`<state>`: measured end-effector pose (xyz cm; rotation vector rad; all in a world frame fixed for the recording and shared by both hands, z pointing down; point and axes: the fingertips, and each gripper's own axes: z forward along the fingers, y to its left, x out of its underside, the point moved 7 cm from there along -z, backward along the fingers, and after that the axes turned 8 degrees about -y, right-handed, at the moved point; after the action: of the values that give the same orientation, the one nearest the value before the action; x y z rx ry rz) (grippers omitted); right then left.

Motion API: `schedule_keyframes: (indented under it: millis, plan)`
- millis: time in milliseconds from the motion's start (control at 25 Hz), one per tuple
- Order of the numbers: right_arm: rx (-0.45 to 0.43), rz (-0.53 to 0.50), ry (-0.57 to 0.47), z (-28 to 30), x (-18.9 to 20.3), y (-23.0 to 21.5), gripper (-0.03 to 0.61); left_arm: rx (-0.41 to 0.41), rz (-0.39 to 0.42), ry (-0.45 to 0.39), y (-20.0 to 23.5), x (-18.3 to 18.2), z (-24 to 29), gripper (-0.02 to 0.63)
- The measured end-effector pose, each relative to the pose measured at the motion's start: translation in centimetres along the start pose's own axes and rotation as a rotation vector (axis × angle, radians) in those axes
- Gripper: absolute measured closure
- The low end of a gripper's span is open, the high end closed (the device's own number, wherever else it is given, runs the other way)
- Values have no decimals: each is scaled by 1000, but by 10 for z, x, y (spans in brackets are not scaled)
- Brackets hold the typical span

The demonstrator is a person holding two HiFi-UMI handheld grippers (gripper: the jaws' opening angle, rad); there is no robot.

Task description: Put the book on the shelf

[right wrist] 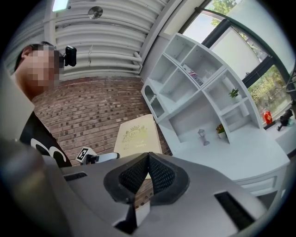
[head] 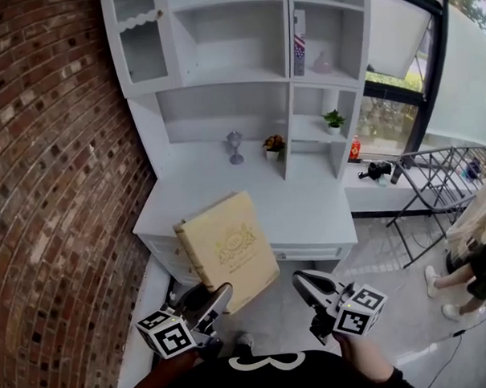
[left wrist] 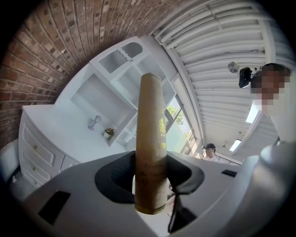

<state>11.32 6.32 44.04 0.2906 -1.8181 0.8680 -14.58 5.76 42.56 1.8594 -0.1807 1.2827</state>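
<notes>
My left gripper (head: 218, 301) squeezes one edge of the big cream hardcover book (head: 229, 248). The book is up in the air in front of the white desk top (head: 308, 206), not touching it. My right gripper (head: 305, 281) has its fingers pressed together with nothing in them. The tall white shelf unit (head: 231, 109) stands beside a red brick wall (head: 50, 197). A big window (head: 388, 102) is on the right.

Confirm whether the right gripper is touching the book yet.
Apart. The head view shows bare floor between the right gripper and the book; only the left gripper clamps it. The right gripper view shows its jaws together on nothing.
</notes>
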Motion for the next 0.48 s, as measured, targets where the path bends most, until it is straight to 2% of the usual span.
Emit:
schedule_keyframes:
  millis: [480]
  plan:
    - [65, -13, 10, 113, -11, -52, 566, 33, -21, 7, 106, -65, 55, 428]
